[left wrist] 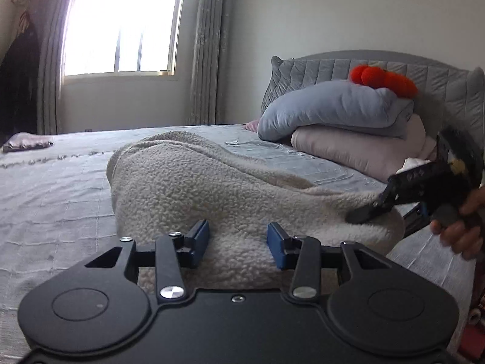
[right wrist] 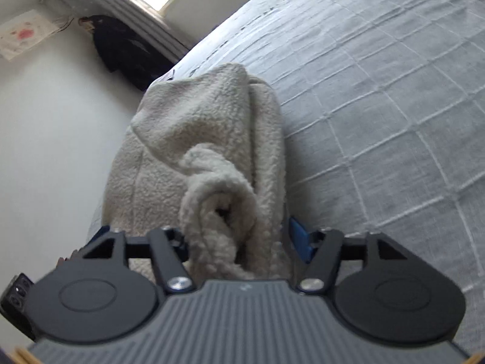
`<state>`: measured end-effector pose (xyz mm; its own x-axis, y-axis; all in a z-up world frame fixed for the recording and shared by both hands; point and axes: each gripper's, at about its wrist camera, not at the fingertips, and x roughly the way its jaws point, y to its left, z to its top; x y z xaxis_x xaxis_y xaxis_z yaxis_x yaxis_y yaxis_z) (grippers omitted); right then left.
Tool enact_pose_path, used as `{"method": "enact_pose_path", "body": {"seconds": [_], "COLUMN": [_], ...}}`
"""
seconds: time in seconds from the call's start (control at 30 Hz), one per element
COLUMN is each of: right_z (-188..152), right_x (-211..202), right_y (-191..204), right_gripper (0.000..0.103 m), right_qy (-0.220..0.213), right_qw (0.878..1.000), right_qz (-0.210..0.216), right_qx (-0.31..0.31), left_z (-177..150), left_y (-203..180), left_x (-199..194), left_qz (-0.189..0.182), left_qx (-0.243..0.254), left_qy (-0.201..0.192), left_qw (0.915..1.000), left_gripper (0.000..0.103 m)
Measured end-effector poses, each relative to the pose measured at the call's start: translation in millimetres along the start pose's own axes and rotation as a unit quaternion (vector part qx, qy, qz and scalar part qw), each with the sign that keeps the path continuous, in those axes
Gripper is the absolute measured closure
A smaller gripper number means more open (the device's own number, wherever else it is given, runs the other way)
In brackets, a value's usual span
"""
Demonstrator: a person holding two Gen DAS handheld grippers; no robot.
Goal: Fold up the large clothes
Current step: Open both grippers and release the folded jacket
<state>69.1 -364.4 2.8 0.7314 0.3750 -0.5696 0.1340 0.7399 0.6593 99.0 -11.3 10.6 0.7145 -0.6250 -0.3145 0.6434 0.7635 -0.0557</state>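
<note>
Cream fleece garment [left wrist: 212, 182] lies bunched on the grey bed [left wrist: 54, 188], near its edge. Left claw [left wrist: 238, 244] sits against the fleece, blue pads apart, fabric bulging between them but not pinched, so released. Right claw [right wrist: 239, 239] straddles a rolled fold of the fleece; can't tell if its pads press it. A hand [left wrist: 460, 227] holds it, pillows [left wrist: 348, 127] behind

Walls: plain white.
Window [left wrist: 121, 27]: bright daylight, overexposed.
Curtains [left wrist: 209, 54]: grey, drawn back on both sides of the window.
Bed [left wrist: 45, 188]: grey checked cover.
Headboard [left wrist: 379, 66]: grey, padded.
Pillows [left wrist: 333, 109]: blue on pink, stacked against the headboard.
</note>
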Motion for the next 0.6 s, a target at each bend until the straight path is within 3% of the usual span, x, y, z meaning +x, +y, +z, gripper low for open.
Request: {"method": "enact_pose_path", "body": {"seconds": [0.1,0.27,0.4,0.47,0.53,0.6], "right_z": [-6,-28,-42,-45,-48,-47], "right_x": [-31,-37,-20,-4,10,30], "right_y": [26,89,112,112,108,95], "right_gripper": [0.038,0.053,0.058,0.059,0.060,0.061], "right_qy": [-0.077,-0.187,-0.205,-0.200,-0.185,-0.141], "right_qw": [0.996,0.967,0.950,0.946,0.945,0.949], "right_qz": [-0.015,-0.046,-0.081,-0.105,-0.134,-0.167], "right_qx": [-0.046,-0.169,-0.220,-0.234,-0.234,-0.227], "left_z": [7,19,26,23,15,6], "left_y": [8,14,15,18,17,10], "left_x": [-2,-9,-13,-8,2,8], "left_qz": [0.005,0.011,0.025,0.032,0.039,0.044], "left_qx": [-0.031,-0.066,-0.096,-0.103,-0.087,-0.045], "left_qy": [-0.004,-0.024,-0.053,-0.041,-0.017,-0.008], "left_qw": [0.9995,0.9974,0.9937,0.9934,0.9953,0.9980], "left_gripper": [0.060,0.059,0.059,0.059,0.059,0.059]}}
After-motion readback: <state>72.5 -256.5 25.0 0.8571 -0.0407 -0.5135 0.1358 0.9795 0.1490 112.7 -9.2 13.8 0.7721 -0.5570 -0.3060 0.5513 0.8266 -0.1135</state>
